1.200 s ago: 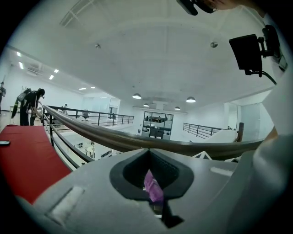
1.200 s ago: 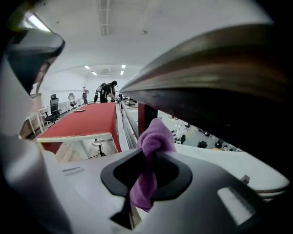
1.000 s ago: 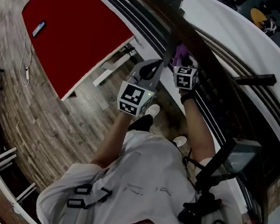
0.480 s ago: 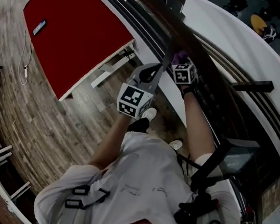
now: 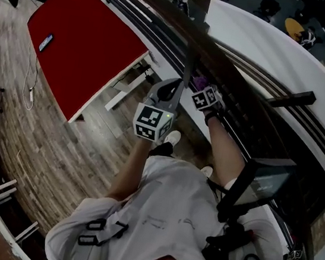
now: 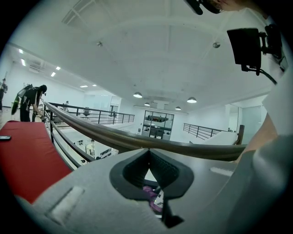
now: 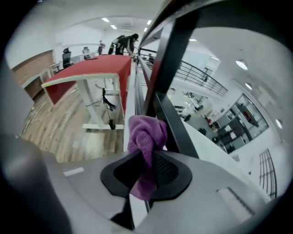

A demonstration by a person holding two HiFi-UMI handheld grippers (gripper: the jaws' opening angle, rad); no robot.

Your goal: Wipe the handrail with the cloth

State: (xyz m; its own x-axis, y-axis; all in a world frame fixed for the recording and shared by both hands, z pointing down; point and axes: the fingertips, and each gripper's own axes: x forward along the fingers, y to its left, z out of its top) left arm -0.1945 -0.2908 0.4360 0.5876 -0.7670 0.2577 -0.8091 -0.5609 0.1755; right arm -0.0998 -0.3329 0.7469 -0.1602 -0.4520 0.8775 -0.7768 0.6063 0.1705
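Observation:
A dark wooden handrail curves across the head view above black railing bars. My right gripper is shut on a purple cloth, whose bunched end sticks out past the jaws beside a black railing post. The cloth shows just under the handrail. My left gripper hangs beside the right one, jaws shut with nothing in them. In the left gripper view the handrail runs across just beyond the shut jaws, with a bit of cloth visible below.
A red-topped table on white legs stands to the left on the wooden floor. A black monitor on a stand is close at my right. A white curved balustrade wall lies beyond the rail. People stand far off.
My right gripper with the cloth has slid left along the underside of the handrail, closer to the left gripper. The left gripper has barely shifted.

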